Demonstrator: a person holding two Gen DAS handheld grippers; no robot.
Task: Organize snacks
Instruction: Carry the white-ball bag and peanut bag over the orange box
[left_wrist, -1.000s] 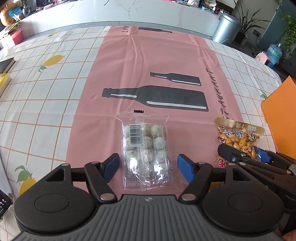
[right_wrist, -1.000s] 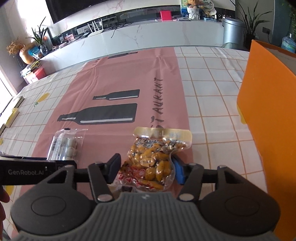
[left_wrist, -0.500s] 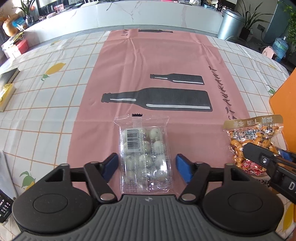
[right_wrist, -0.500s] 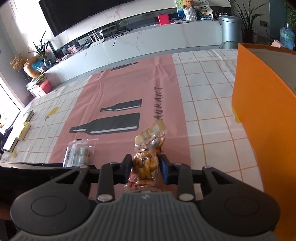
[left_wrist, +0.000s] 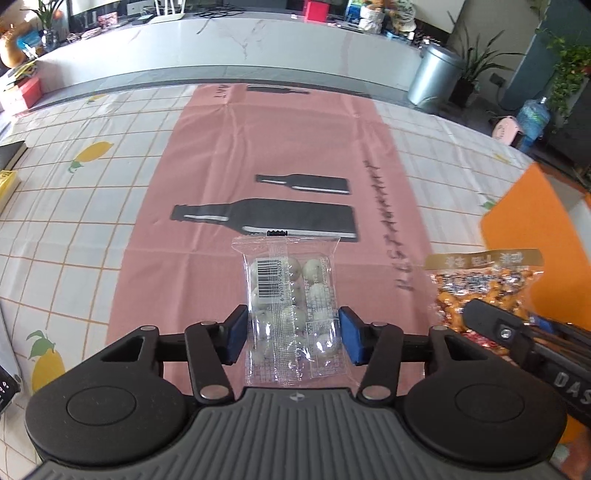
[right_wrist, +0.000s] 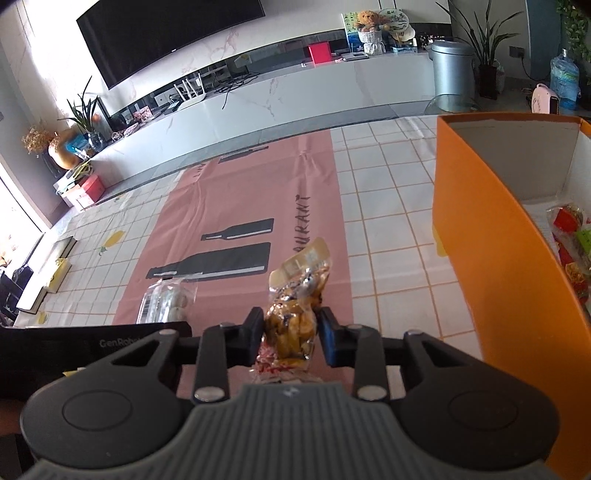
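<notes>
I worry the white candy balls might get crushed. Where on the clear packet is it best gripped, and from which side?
Likely best as the left gripper has it now: across the narrow width of the clear packet, pads on its two long edges, coming from the near short end. Its jaws have just been closing on it. The packet is long and flat, so its top seal is an alternative that spares the balls.

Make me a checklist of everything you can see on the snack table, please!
Surface: checked tablecloth with lemon prints, under a pink runner printed with bottles.
Job's things: clear packet of white balls and gold-topped peanut packet, both lifted; open orange box with snacks inside.
Clutter: books at the table's far edge.
Claws: left claw has just been closing, pads against the clear packet; right claw squeezing the peanut packet.
Cables: some on the white counter.
Surroundings: television, plants, silver bin, water bottle.
</notes>
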